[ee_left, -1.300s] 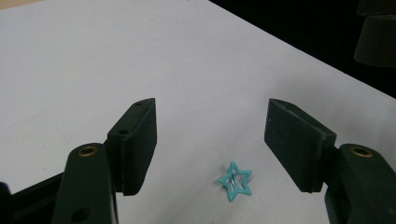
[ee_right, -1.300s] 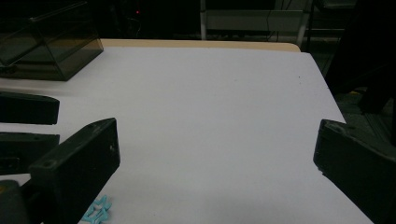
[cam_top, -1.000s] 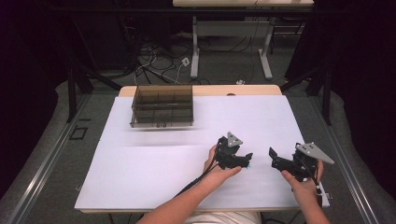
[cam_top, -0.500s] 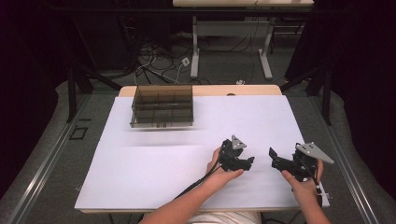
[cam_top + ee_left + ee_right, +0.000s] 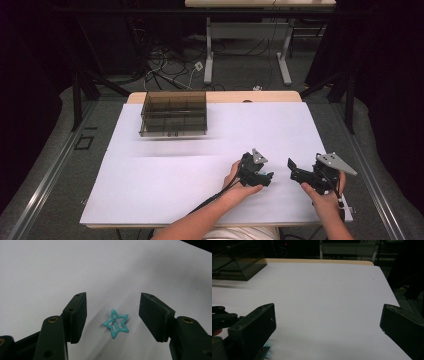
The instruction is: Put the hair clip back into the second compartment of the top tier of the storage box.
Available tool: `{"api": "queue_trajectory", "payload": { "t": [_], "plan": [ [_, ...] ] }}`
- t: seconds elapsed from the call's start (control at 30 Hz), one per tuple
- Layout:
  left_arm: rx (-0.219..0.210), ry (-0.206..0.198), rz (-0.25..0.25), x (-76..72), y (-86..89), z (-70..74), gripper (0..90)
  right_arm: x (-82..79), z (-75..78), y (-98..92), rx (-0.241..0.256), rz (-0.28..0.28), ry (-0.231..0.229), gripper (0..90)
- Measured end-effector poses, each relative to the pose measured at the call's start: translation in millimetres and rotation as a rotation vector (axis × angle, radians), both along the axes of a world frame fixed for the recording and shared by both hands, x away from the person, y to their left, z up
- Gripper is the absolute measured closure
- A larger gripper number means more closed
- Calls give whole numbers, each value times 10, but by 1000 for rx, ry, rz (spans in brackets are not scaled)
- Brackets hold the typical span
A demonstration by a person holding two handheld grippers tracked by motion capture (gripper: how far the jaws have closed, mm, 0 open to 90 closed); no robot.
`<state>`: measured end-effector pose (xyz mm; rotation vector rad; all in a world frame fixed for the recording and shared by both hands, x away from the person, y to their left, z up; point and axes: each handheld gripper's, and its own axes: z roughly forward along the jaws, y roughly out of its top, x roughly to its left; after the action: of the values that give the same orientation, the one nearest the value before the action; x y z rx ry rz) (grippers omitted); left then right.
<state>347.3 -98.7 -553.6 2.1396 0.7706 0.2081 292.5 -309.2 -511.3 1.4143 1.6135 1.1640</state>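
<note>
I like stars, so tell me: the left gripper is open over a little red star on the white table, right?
Almost. The star is teal, not red, as the left gripper view shows. The left gripper is indeed open, one jaw on each side of it, on the white table.

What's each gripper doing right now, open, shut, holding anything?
Left gripper: open, jaws either side of a teal star clip lying on the white table, not touching it.
Right gripper: open, empty.

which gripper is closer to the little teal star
Left. The left gripper has its open jaws on either side of the teal star, not touching it. The right gripper, also open, is off to the side of it over the white table.
</note>
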Motion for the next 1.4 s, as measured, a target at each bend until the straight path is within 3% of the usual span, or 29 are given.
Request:
{"api": "queue_trajectory", "payload": {
  "t": [0.13, 0.17, 0.23, 0.33, 0.47, 0.63, 0.93, 1.2, 1.4],
  "plan": [
    [16, -2, -10, -7, -16, -10, 411, -8, 7, -4, -5, -4, 9, 1],
    [21, -5, -12, -4, -27, -22, 414, 10, -8, 5, 2, -8, -18, 1],
    [29, -5, -12, -1, -38, -37, 418, 12, -10, 7, 3, -7, -19, 1],
    [37, -3, -14, 2, -50, -53, 432, -9, 8, -15, -10, 6, 9, 1],
    [32, 3, -10, 2, -63, -68, 469, 1, -1, -12, -1, -4, -1, 1],
    [62, -1, -17, -3, -71, -85, 491, -10, 9, -16, -6, 2, 10, 1],
    [67, -14, -11, -17, -79, -90, 570, 1, -2, -16, 0, 0, 0, 1],
    [76, -23, -19, -36, -70, -88, 706, -4, -1, -16, 5, 2, 11, 1],
    [69, -21, -20, -31, -59, -92, 726, -2, -5, -15, 2, 5, 12, 1]
  ]
}}
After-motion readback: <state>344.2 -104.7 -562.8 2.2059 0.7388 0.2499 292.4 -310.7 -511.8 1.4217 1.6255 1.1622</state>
